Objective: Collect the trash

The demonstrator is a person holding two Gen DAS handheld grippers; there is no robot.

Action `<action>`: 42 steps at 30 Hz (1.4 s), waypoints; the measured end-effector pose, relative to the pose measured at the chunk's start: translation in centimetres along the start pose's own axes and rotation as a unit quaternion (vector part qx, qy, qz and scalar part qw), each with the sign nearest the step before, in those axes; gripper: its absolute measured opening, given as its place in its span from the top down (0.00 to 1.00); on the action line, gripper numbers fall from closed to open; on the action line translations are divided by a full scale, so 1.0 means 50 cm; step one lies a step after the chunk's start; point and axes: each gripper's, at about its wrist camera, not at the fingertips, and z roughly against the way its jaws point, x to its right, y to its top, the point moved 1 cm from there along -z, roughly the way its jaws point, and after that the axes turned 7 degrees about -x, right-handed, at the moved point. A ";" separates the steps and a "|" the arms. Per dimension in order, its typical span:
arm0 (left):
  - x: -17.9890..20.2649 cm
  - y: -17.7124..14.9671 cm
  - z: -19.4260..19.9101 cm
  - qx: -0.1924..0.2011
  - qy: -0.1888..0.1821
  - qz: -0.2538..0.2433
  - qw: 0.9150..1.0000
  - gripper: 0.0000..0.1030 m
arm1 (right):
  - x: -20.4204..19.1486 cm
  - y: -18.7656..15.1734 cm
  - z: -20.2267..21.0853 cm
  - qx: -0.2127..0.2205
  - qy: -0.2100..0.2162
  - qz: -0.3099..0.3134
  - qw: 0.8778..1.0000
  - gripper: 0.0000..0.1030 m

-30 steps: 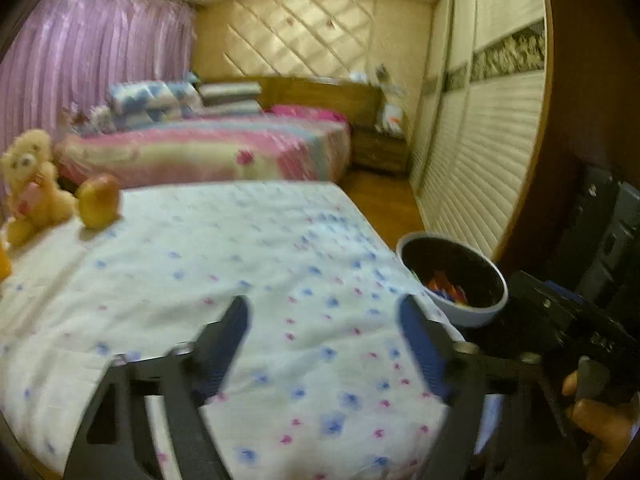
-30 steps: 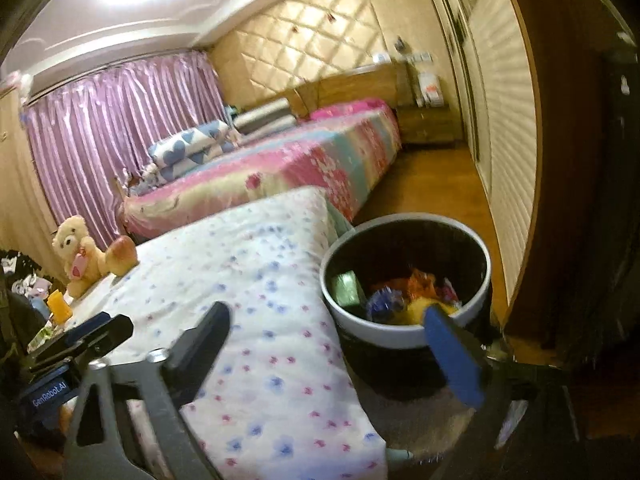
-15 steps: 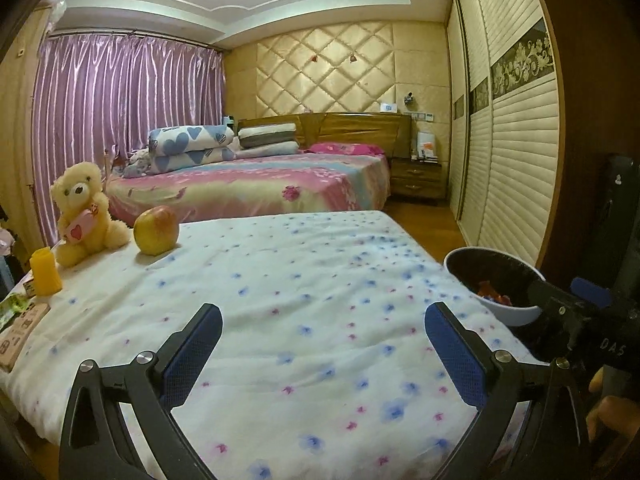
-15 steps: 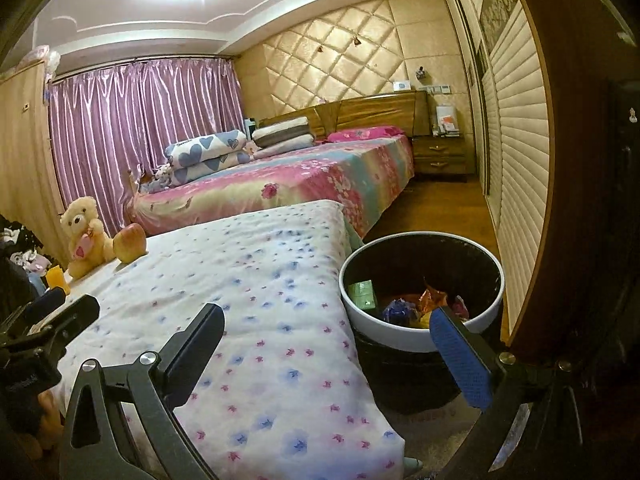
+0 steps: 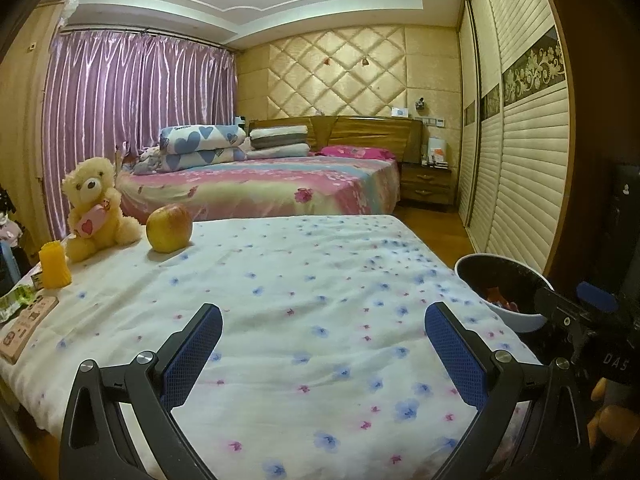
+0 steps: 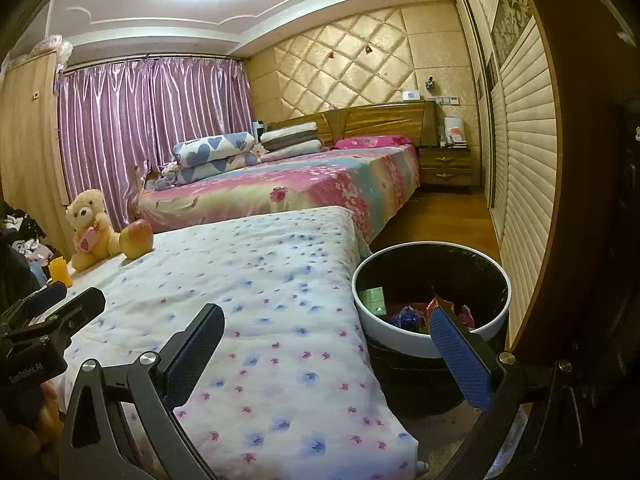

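The near bed, in its white sheet with blue and pink flowers, fills most of the room in front of me. Past its far end is a second bed with a pink striped cover and folded quilts. Off the near bed's right edge, on the floor, stands the bin, white-rimmed with a black liner; the trash lies inside it, crumpled orange and purple wrappers and a small green packet against the left wall. At the bed's far left corner sits a teddy, an apple just beside it. Nearer along that left edge come a yellow cup, then a flat box.

The left gripper hangs over the bed's near end, its jaws having just spread to full width with only sheet between them. The right gripper is spread as wide and holds nothing, one finger over the bed, the other over the bin's rim.
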 end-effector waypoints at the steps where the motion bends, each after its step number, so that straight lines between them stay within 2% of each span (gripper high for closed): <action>1: -0.001 -0.001 0.000 0.001 0.001 -0.001 1.000 0.01 | 0.000 0.000 0.000 0.001 0.000 0.001 1.000 0.00; 21: -0.016 -0.007 0.004 0.014 0.005 -0.004 1.000 0.01 | -0.007 0.001 0.009 0.011 0.002 0.005 1.000 0.00; 42: -0.023 -0.009 0.000 0.013 -0.007 -0.010 1.000 0.01 | -0.011 0.002 0.010 0.009 0.005 0.005 1.000 0.00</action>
